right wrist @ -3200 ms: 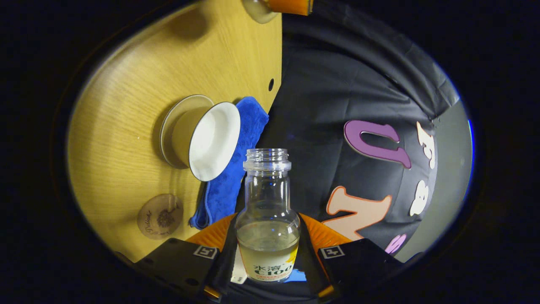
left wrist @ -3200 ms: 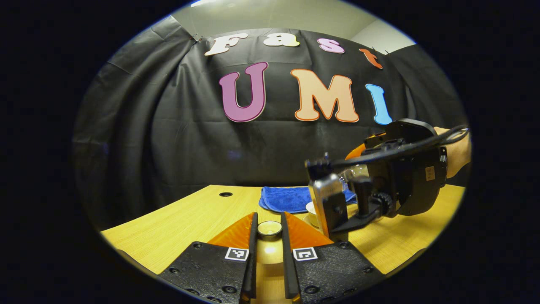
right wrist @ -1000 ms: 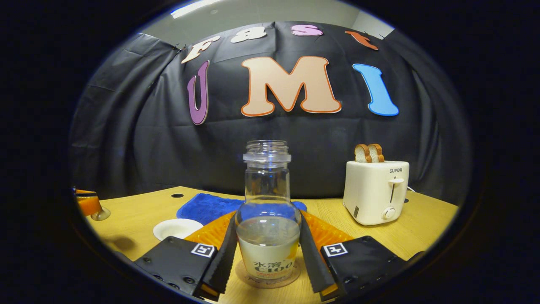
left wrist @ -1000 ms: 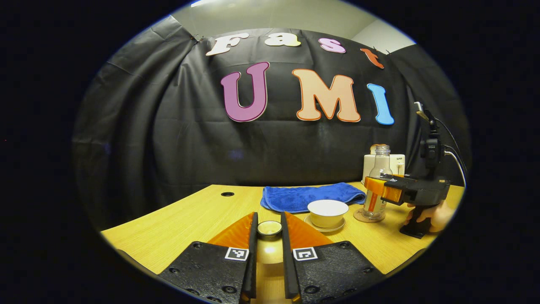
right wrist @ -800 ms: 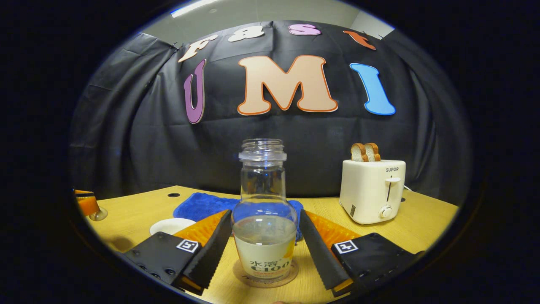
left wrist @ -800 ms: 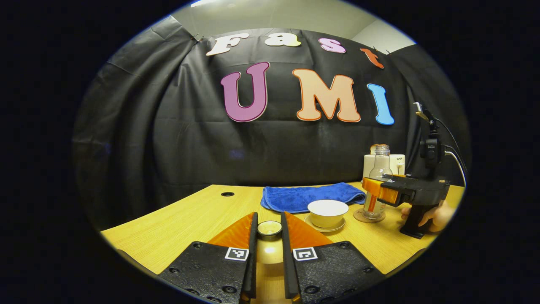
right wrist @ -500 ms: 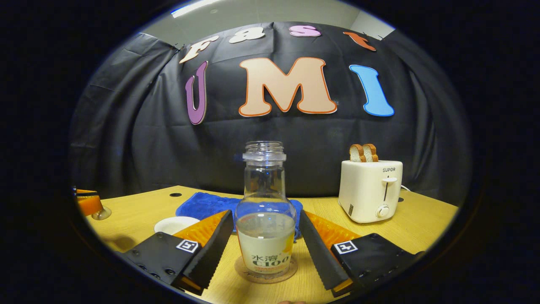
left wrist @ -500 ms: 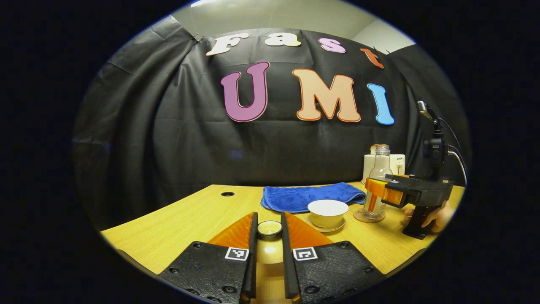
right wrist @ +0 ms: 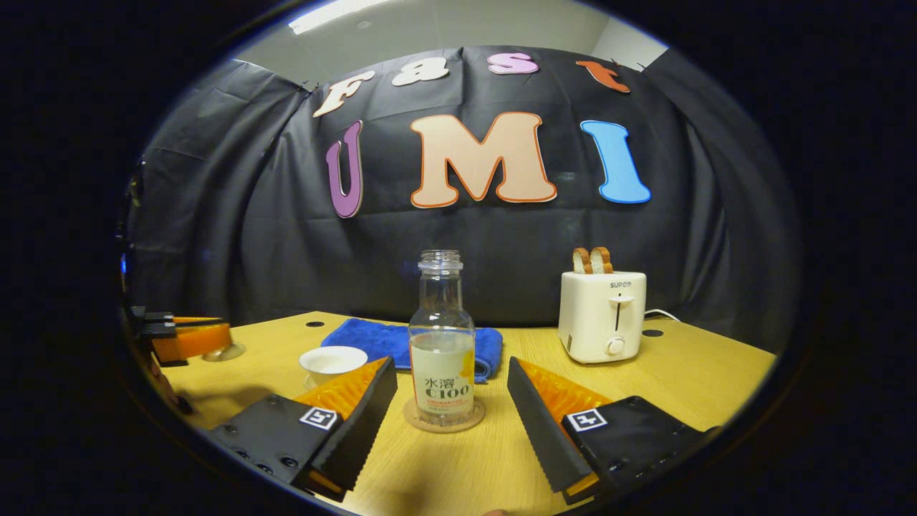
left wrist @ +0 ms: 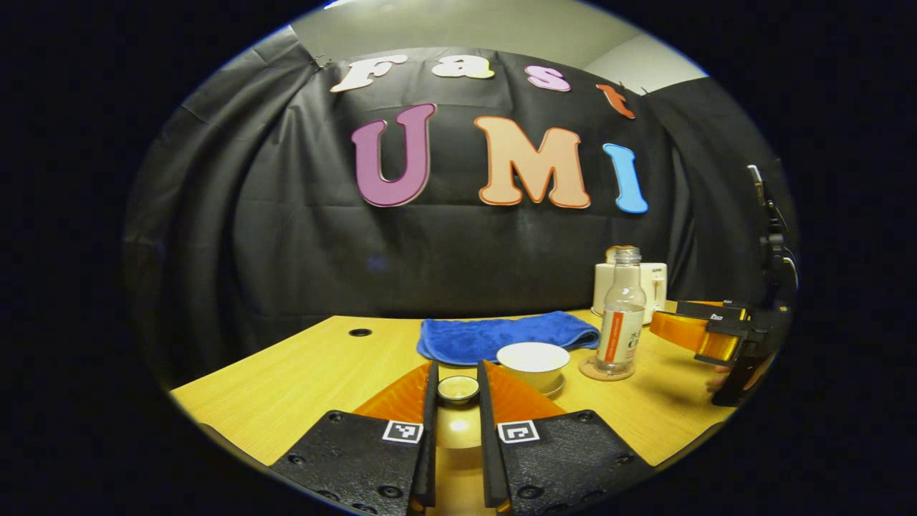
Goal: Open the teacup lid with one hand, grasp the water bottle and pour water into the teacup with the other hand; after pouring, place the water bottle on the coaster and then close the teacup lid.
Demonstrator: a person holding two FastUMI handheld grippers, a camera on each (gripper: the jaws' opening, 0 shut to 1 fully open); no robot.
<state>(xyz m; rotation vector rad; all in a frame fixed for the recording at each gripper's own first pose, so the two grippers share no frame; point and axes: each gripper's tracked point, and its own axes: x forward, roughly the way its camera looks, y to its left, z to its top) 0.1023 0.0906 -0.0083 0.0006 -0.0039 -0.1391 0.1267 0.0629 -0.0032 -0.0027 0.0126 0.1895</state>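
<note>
**Bottle parked, lid in my left tongs**

My right tongs (right wrist: 451,419) stand apart, clear of the bottle (right wrist: 442,342) upright on its coaster (right wrist: 444,419). My left tongs (left wrist: 456,390) clamp the lid (left wrist: 458,388), its lower half hidden. The cup (left wrist: 534,360) sits uncovered on the bench (left wrist: 301,373).

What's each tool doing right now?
Left tool: shut on the lid.
Right tool: open, holding nothing, pulled clear of the bottle standing on the coaster.
</note>
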